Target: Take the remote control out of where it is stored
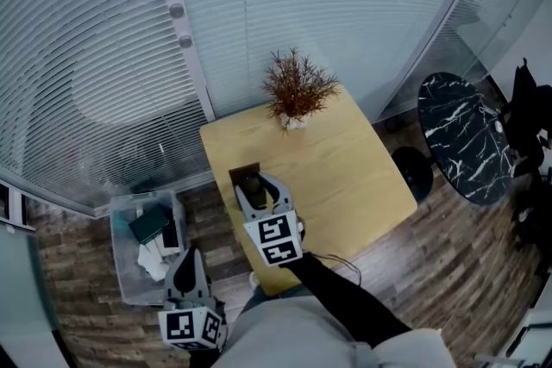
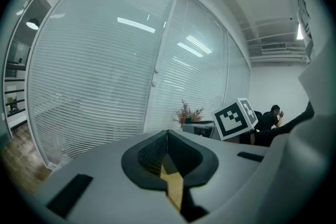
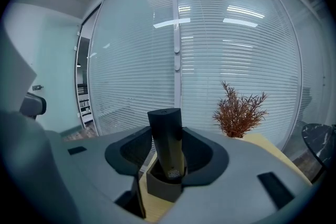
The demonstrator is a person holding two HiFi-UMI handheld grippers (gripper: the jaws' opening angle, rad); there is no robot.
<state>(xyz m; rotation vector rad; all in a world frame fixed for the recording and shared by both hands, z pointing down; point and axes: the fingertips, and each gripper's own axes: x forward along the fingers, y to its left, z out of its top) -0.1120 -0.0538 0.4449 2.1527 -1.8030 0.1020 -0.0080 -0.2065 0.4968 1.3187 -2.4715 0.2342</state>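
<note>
Count at this frame: one slim black plastic remote control (image 3: 167, 139); one dark grey block holder (image 3: 160, 189); one light wooden table (image 1: 345, 168); one dried reddish-brown plant (image 1: 296, 86); one clear plastic bin (image 1: 121, 267); one round black marble table (image 1: 461, 138); two grey grippers, left gripper (image 1: 185, 256) and right gripper (image 1: 257, 181).

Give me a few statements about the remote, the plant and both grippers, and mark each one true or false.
1. The remote stands upright in a dark holder on the wooden table. True.
2. The left gripper has its jaws wide apart. False: they are together, with nothing between them.
3. The remote is between the jaws of the right gripper. True.
4. The plant sits on the floor. False: it stands at the table's far edge.
</note>
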